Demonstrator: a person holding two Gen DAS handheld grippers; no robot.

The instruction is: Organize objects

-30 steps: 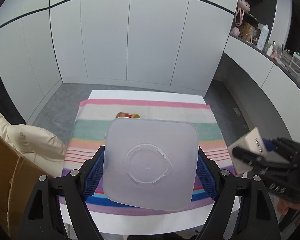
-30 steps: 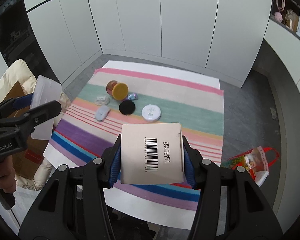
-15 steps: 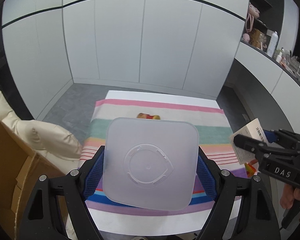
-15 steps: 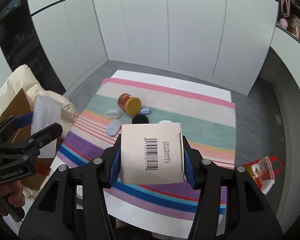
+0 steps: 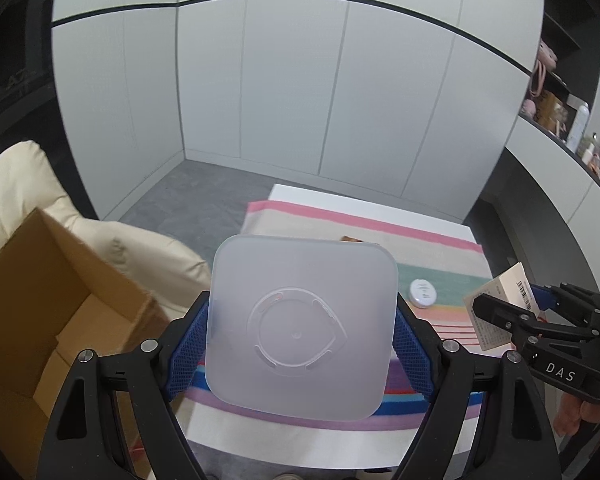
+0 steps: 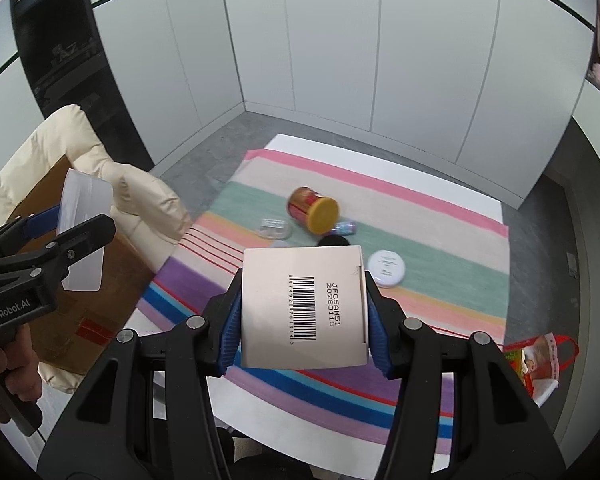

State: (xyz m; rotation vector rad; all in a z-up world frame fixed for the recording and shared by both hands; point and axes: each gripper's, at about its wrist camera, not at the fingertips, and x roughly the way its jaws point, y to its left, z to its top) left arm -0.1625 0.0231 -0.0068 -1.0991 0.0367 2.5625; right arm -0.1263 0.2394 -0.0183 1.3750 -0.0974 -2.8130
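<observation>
My left gripper point(image 5: 300, 332) is shut on a translucent white plastic container point(image 5: 300, 328), seen bottom-on, held above the table's near left corner. My right gripper point(image 6: 304, 312) is shut on a beige carton with a barcode point(image 6: 304, 304), over the striped cloth point(image 6: 440, 264). Each gripper shows in the other's view: the right one with the carton point(image 5: 496, 312), the left one with the container point(image 6: 84, 232). On the cloth lie a jar with a yellow lid point(image 6: 312, 210), a round white tin point(image 6: 386, 268), a clear packet point(image 6: 274, 228) and a small bluish item point(image 6: 346, 227).
An open cardboard box point(image 5: 40, 312) stands on the floor left of the table, against a cream cushion point(image 5: 112, 240). A red and white bag point(image 6: 540, 360) lies on the floor to the right. White cabinet doors close off the far side.
Both grippers moved leftward with their loads still held. The cardboard box and cushion have come further into both views, and the table has shifted to the right.
</observation>
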